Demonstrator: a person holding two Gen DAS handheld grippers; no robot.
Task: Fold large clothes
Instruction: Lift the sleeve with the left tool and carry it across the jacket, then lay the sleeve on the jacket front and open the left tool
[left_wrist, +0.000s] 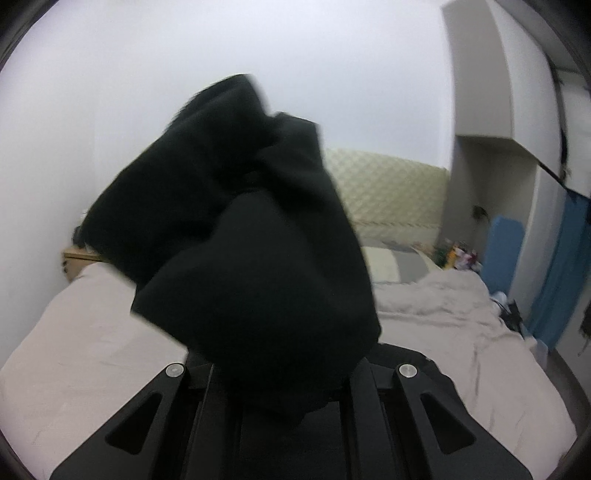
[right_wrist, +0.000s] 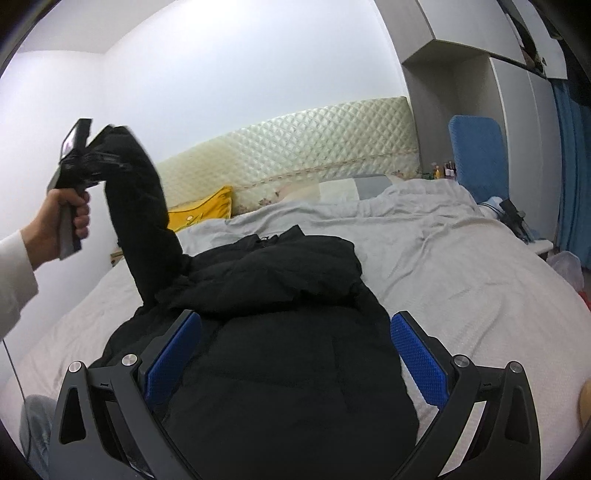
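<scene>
Sleeve-fold step: left hand-held gripper (right_wrist: 96, 157), upper left of frame, clamped shut on black jacket's sleeve (right_wrist: 142, 214), lifted off bed (right_wrist: 461, 280); right hand-held gripper (right_wrist: 295, 354) gaped empty over jacket body (right_wrist: 291, 332), lower centre; next, probably lay sleeve across.

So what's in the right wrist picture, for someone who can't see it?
A black jacket lies on a bed, and the left gripper, held in a hand, lifts one sleeve high. The right gripper hangs open over the jacket, blue pads apart. A yellow pillow sits by the headboard.
</scene>
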